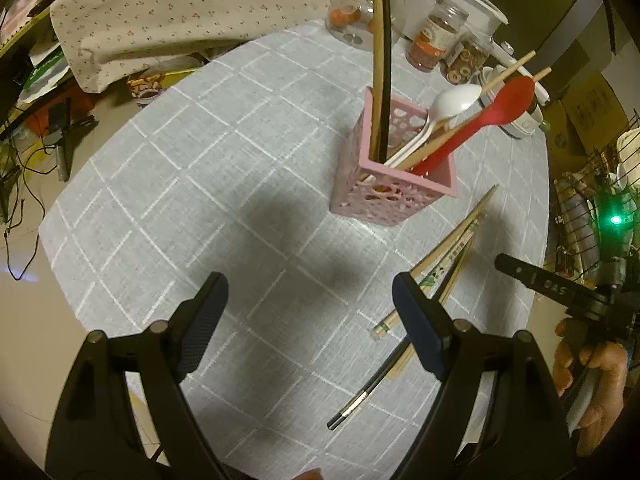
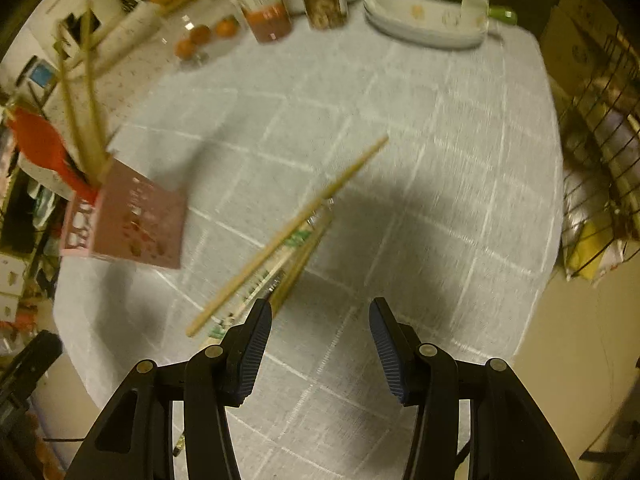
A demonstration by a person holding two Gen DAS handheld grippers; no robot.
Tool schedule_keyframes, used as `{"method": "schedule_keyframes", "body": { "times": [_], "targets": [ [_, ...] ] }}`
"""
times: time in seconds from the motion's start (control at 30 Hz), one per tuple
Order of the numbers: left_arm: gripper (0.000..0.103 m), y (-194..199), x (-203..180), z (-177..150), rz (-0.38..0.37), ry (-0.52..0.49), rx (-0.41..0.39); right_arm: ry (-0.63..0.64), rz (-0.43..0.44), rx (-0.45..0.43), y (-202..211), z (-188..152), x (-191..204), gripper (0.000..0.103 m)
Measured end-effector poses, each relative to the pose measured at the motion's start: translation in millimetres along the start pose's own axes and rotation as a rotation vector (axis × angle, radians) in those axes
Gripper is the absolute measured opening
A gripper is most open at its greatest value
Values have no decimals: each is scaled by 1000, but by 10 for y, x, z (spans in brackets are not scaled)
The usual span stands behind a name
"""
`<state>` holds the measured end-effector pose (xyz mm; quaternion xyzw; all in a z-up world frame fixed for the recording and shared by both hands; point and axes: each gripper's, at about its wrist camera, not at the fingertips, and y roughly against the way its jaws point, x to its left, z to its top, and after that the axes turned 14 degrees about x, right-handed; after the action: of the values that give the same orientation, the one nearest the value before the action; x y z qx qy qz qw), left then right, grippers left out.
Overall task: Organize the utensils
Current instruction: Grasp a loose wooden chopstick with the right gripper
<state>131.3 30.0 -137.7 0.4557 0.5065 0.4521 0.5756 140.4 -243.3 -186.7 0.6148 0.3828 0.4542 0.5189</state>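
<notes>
Left gripper [image 1: 310,312] spread wide over the grey checked cloth [image 1: 192,184], nothing between the pads, pointing steeply down. Right finger of it overlapping the loose chopsticks [image 1: 448,256] in view, can't tell if actually touching. Right gripper [image 2: 320,344] also parted, narrower gap, bare cloth between the pads, nothing pinched. Whole right view pretty blurred. Same loose chopsticks [image 2: 288,236] just off its left fingertip, fanned out flat on the cloth, one dark one among the pale wooden ones. Pink holder [image 1: 394,184] standing upright just beyond the pile, not touching it. Stuffed already with a red spoon [image 1: 496,110], a white spoon [image 1: 452,102] and several chopsticks leaning out, plus a tall pale stick and a dark one sticking straight up. Further back along the table edge: jars [image 1: 436,40], some orange fruit [image 1: 344,16], a white appliance [image 2: 432,20]. Hand [image 1: 592,376] gripping the right tool visible at the far right of the left view
</notes>
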Motion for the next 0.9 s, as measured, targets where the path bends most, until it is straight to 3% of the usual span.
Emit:
{"method": "schedule_keyframes", "body": {
  "times": [0.1, 0.37, 0.67, 0.77, 0.9],
  "targets": [
    [84, -5, -8, 6, -6, -2, 4, -6, 13, 35, -138, 26, 18, 49],
    [84, -24, -6, 9, -9, 0, 17, -46, 56, 40, -280, 172, 87, 27],
    [84, -45, 55, 18, -5, 12, 25, -65, 18, 28, -403, 290, 168, 24],
    [84, -48, 45, 12, 3, 3, 23, -72, -29, 25, -370, 287, 178, 23],
    [84, -50, 16, -7, 27, -27, 20, -108, -45, 53, -383, 277, 69, 12]
  ]
}}
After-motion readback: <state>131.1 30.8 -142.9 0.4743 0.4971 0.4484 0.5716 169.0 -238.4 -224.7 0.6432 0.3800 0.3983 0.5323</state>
